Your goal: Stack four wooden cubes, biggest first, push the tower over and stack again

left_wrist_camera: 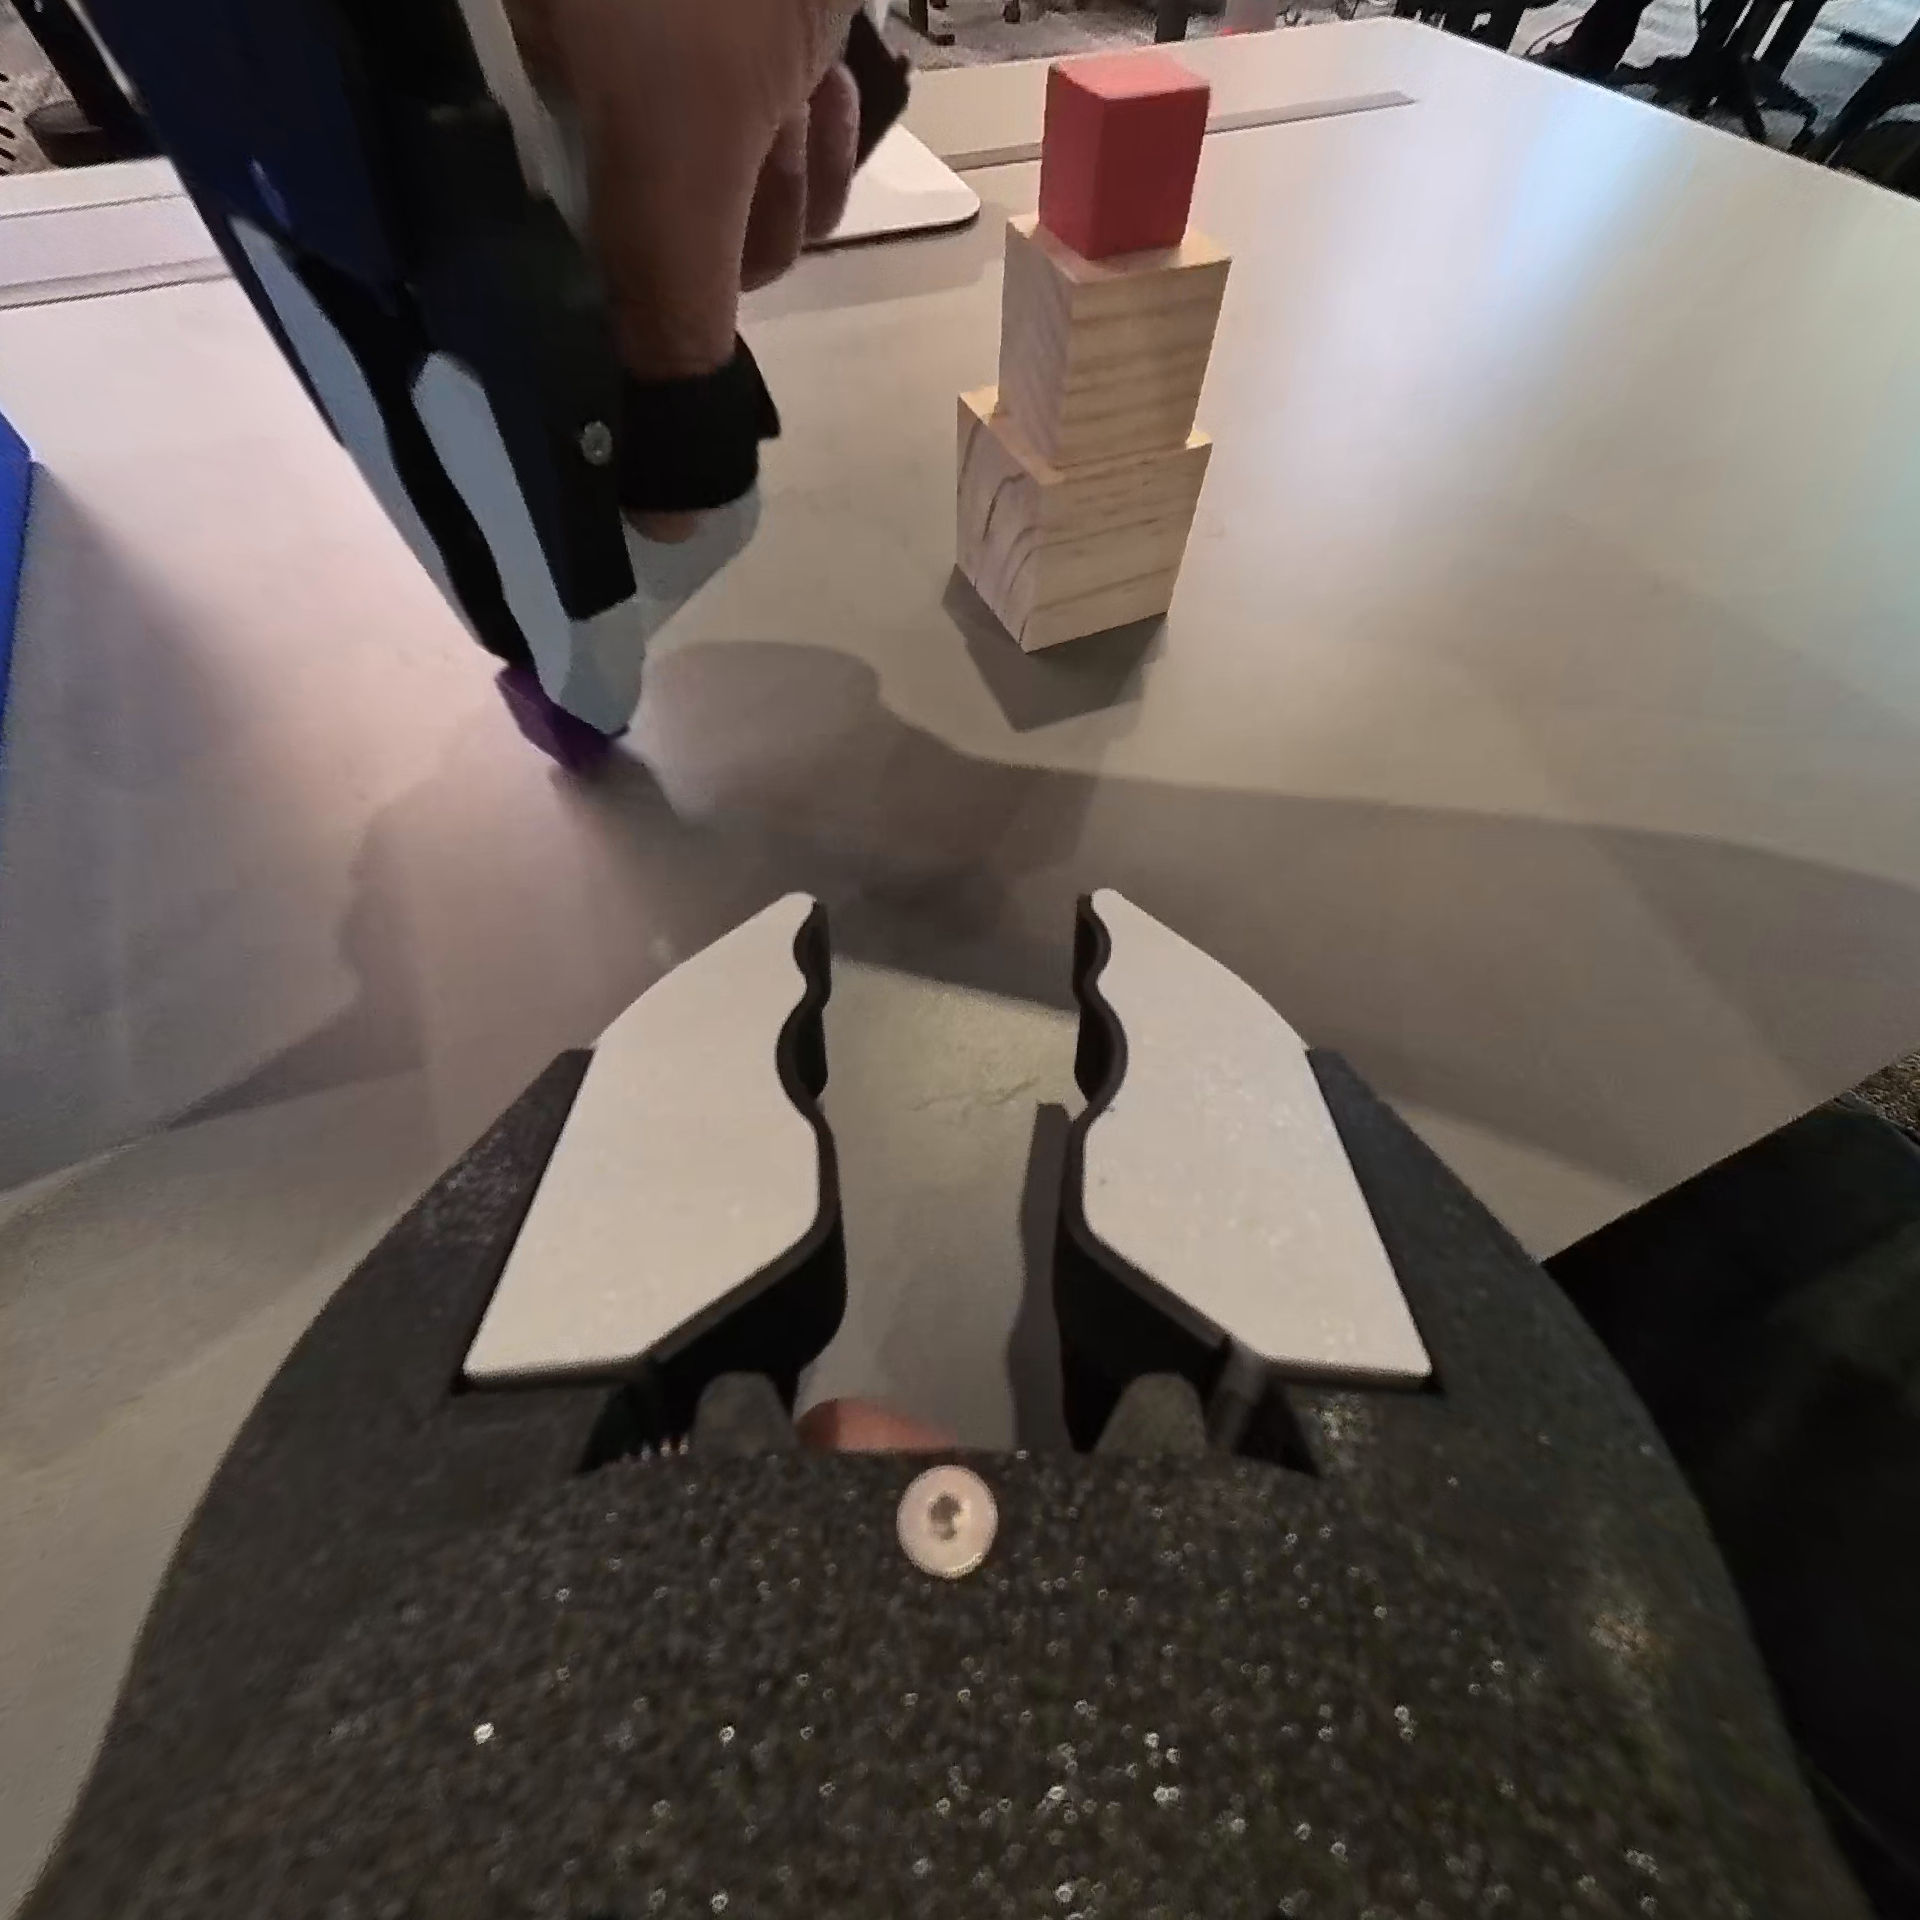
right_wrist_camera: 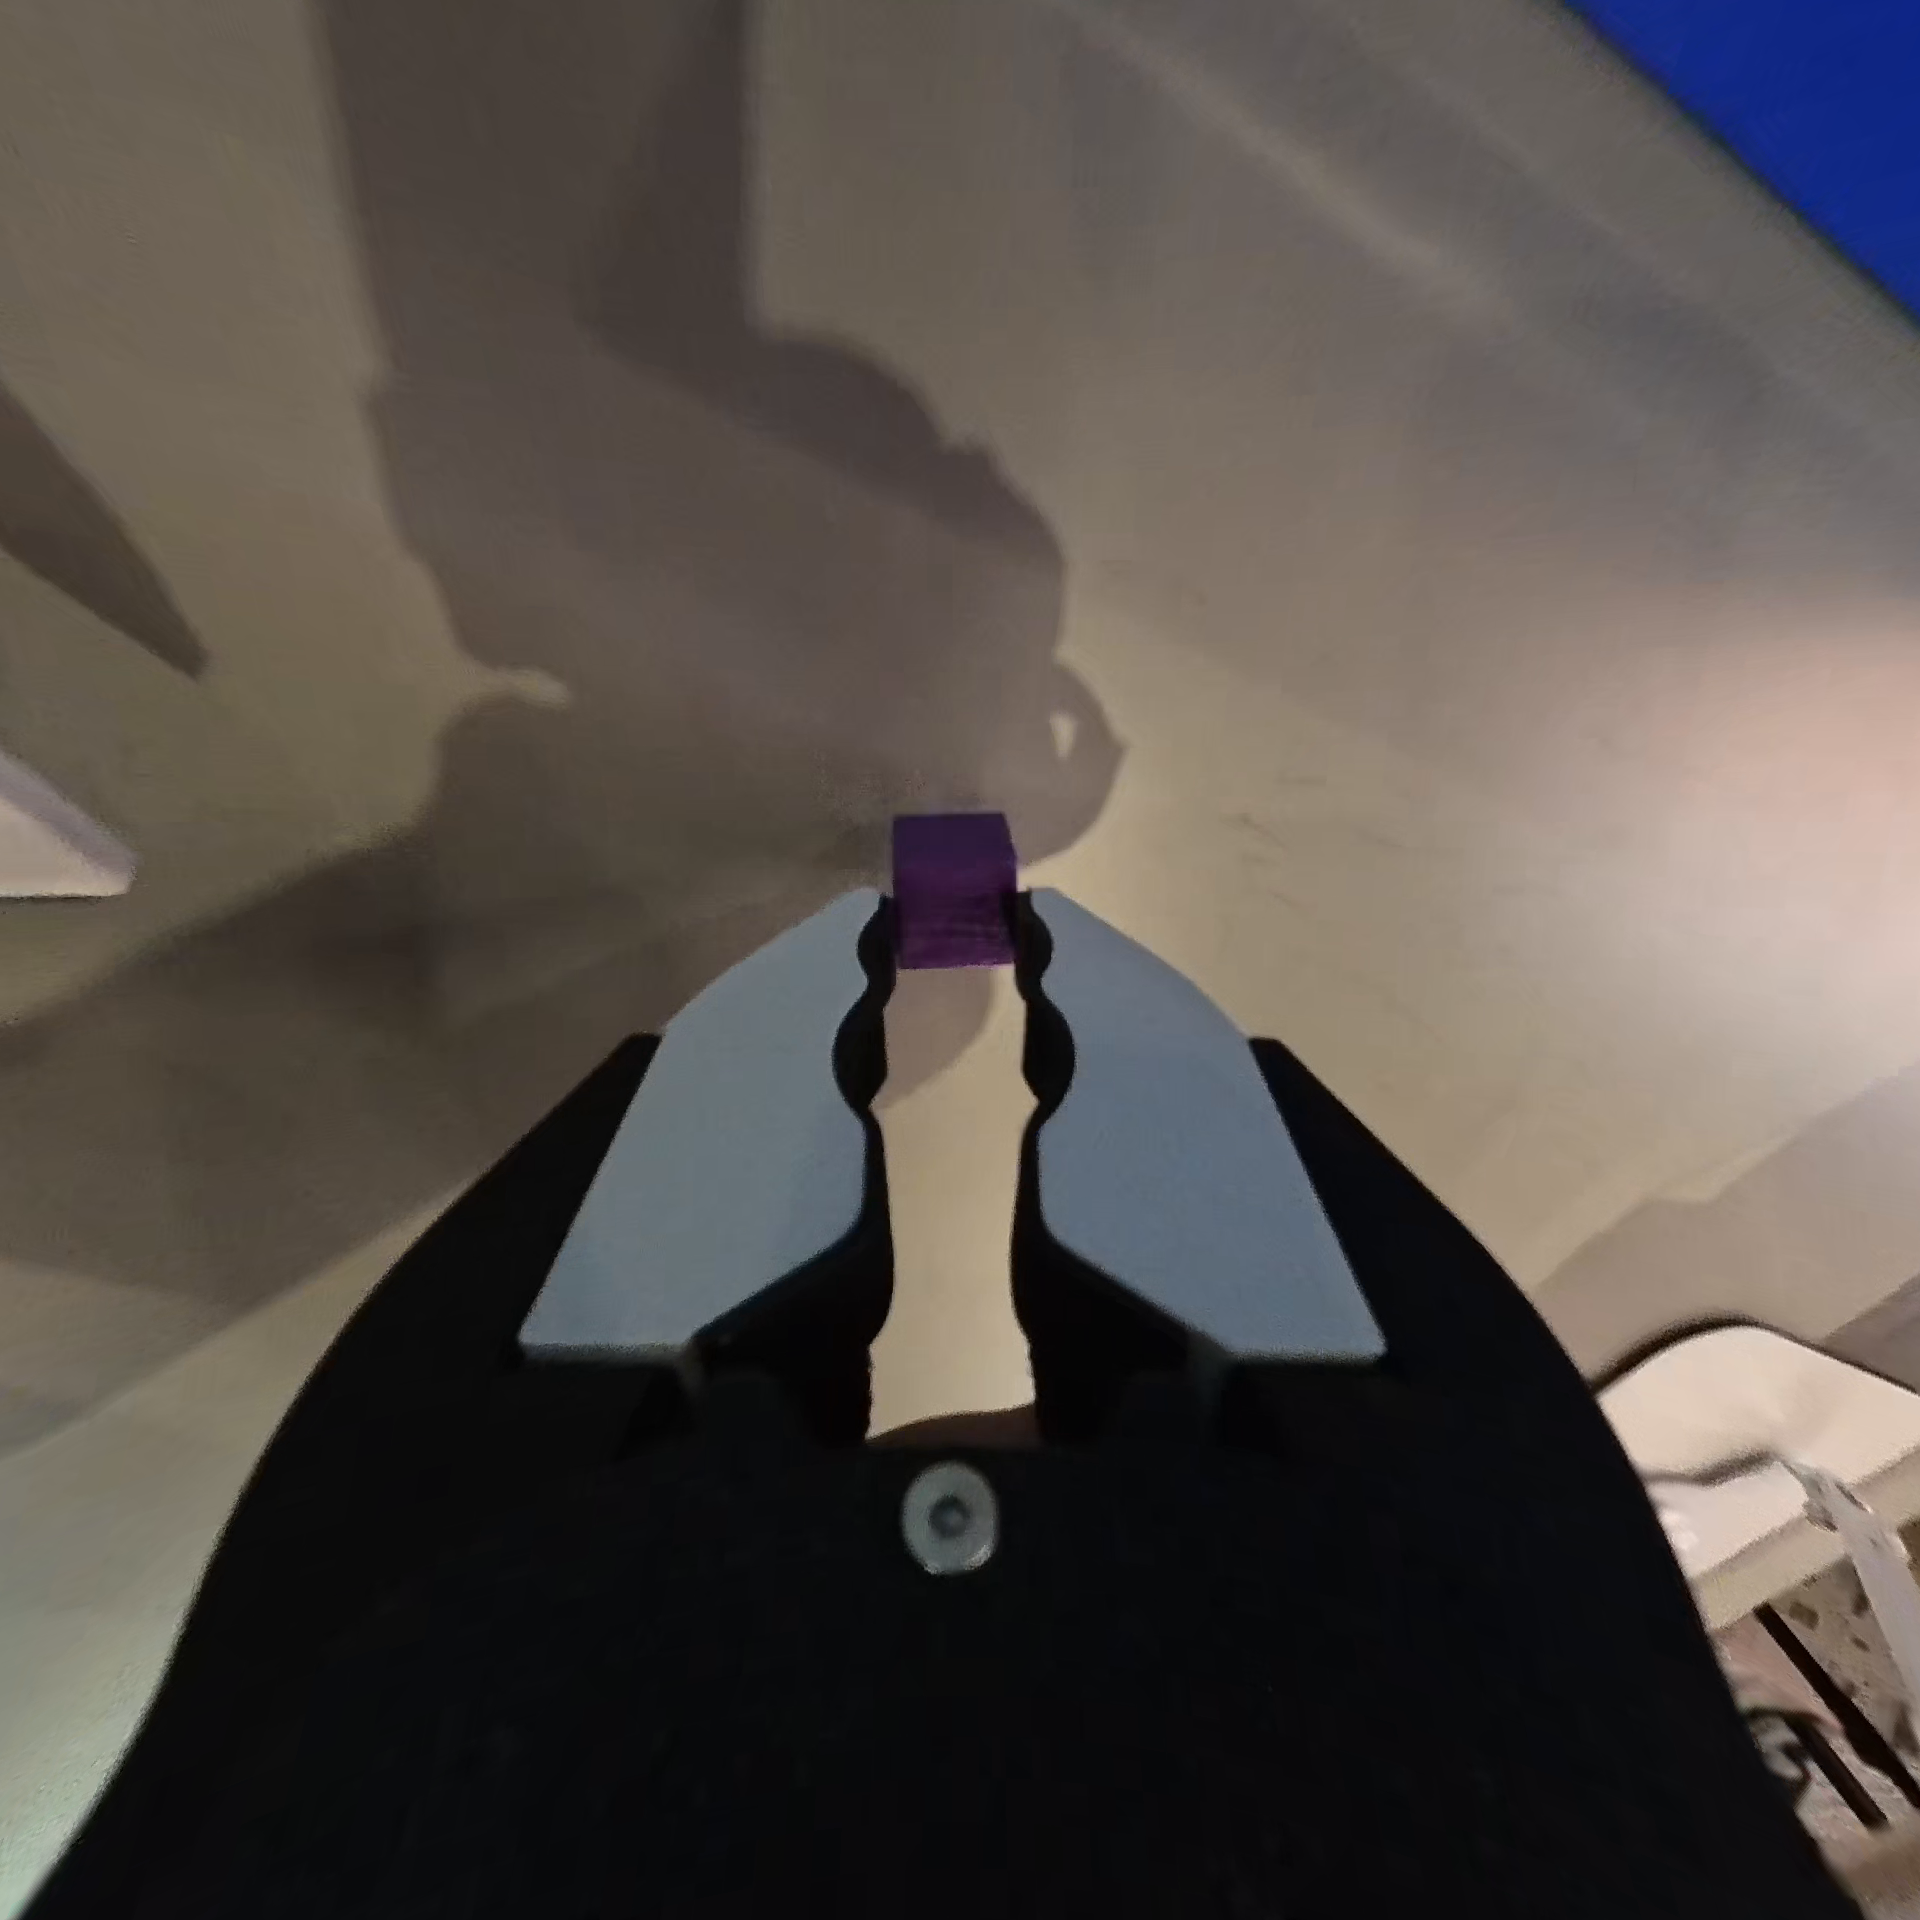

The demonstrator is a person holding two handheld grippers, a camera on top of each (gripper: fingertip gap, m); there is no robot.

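A tower of three cubes stands on the grey table (left_wrist_camera: 1455, 520): a large pale wooden cube (left_wrist_camera: 1081, 530) at the bottom, a smaller pale wooden cube (left_wrist_camera: 1112, 343) on it, a red cube (left_wrist_camera: 1122, 156) on top. My left gripper (left_wrist_camera: 951, 914) is open and empty, low over the table in front of the tower. My right gripper (right_wrist_camera: 954, 914) is shut on a small purple cube (right_wrist_camera: 951, 894) at its fingertips, at the table surface. In the left wrist view the right gripper (left_wrist_camera: 582, 696) shows left of the tower with the purple cube (left_wrist_camera: 551, 722) under its tips.
A blue object (right_wrist_camera: 1787, 125) lies at the table's edge near the right gripper, also at the far left of the left wrist view (left_wrist_camera: 12, 551). A white flat pad (left_wrist_camera: 904, 187) lies behind the tower. A gloved hand (left_wrist_camera: 707, 260) holds the right gripper.
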